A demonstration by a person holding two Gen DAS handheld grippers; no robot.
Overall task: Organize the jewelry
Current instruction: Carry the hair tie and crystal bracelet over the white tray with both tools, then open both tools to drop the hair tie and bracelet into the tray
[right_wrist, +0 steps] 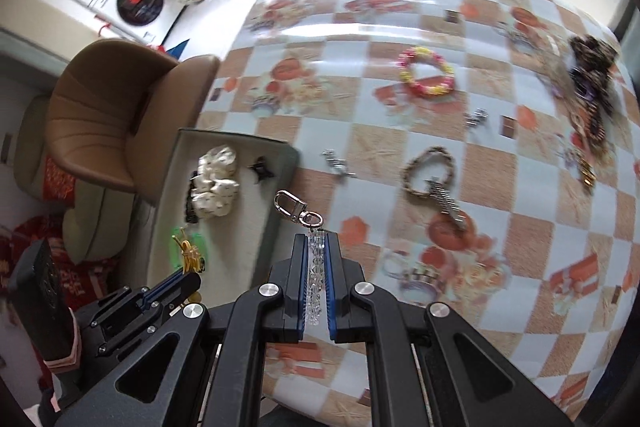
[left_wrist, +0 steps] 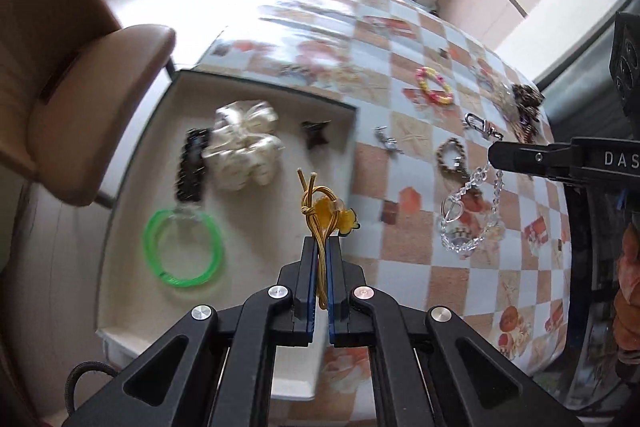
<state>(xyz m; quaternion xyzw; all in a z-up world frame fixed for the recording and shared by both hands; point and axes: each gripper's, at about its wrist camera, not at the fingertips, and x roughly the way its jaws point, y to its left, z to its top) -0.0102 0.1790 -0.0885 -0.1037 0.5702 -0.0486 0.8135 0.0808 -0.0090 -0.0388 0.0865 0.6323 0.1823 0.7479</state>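
Note:
My left gripper point(left_wrist: 321, 243) is shut on a gold elastic hair tie point(left_wrist: 318, 211) with a yellow charm, held above the right edge of the white tray point(left_wrist: 132, 291). It also shows in the right wrist view point(right_wrist: 188, 251). My right gripper point(right_wrist: 316, 241) is shut on a clear crystal bead chain point(right_wrist: 315, 279) with a silver clasp point(right_wrist: 294, 209), held over the table beside the tray. In the left wrist view the chain point(left_wrist: 468, 211) hangs from the right gripper's fingers point(left_wrist: 520, 157).
The tray holds a green bangle point(left_wrist: 182, 253), a cream scrunchie point(left_wrist: 242, 147), a black beaded piece point(left_wrist: 192, 167) and a dark clip point(left_wrist: 316, 135). On the checkered tablecloth point(right_wrist: 520, 227) lie a pink-yellow bracelet point(right_wrist: 426, 71), a braided bracelet point(right_wrist: 430, 171), small silver pieces point(right_wrist: 338, 165) and a dark pile point(right_wrist: 588, 75). A brown chair point(left_wrist: 68, 75) stands left.

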